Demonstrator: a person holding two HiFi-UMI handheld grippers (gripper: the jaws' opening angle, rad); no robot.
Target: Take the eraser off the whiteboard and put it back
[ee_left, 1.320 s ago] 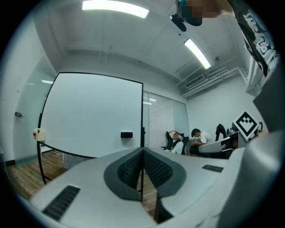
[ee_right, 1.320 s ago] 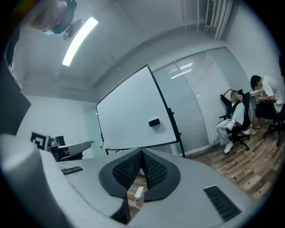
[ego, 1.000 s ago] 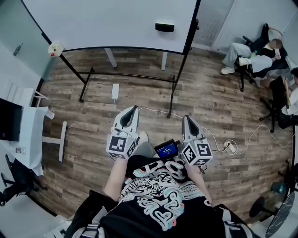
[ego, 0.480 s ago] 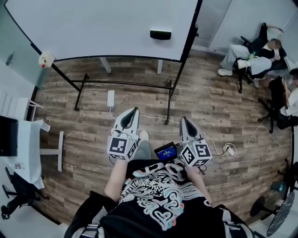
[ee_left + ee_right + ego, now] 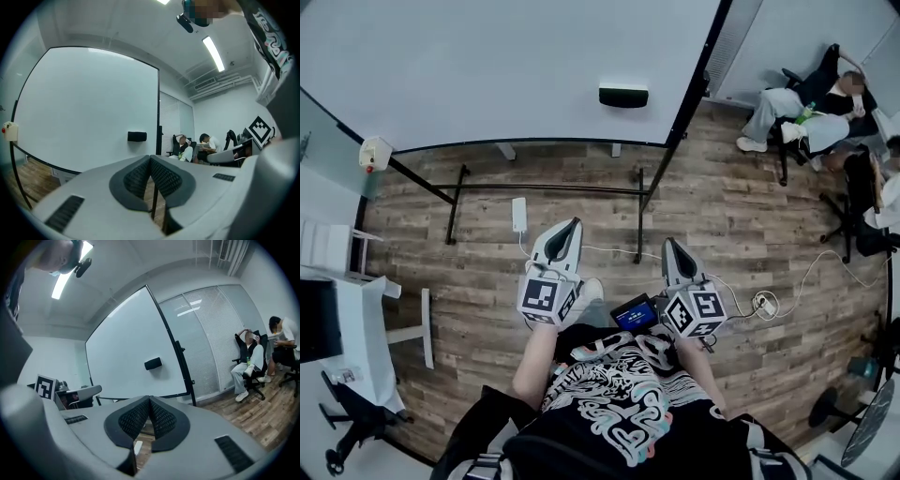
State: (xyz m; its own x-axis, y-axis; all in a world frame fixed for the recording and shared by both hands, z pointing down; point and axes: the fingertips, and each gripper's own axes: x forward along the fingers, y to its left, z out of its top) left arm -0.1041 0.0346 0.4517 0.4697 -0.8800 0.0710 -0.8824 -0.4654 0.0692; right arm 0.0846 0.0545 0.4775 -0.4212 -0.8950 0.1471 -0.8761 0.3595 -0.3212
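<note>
Left claw point(image 5: 571, 225) and right claw point(image 5: 669, 244) both pinched tight, nothing between the pads. They sit side by side near the person, pointed at the far whiteboard point(image 5: 487, 66). Black eraser point(image 5: 623, 96) sits on the board's right part, well apart from both claws.

The head view looks steeply down from above onto the left gripper point(image 5: 573, 223), the right gripper point(image 5: 668, 243) and the floor point(image 5: 750, 216), with the whiteboard point(image 5: 516, 66) ahead at the top. Each gripper view sits just behind its own jaws and faces about level toward the whiteboard, well apart from it. All three views share the whiteboard, the eraser point(image 5: 623, 95) and the seated people point(image 5: 806, 112).
</note>
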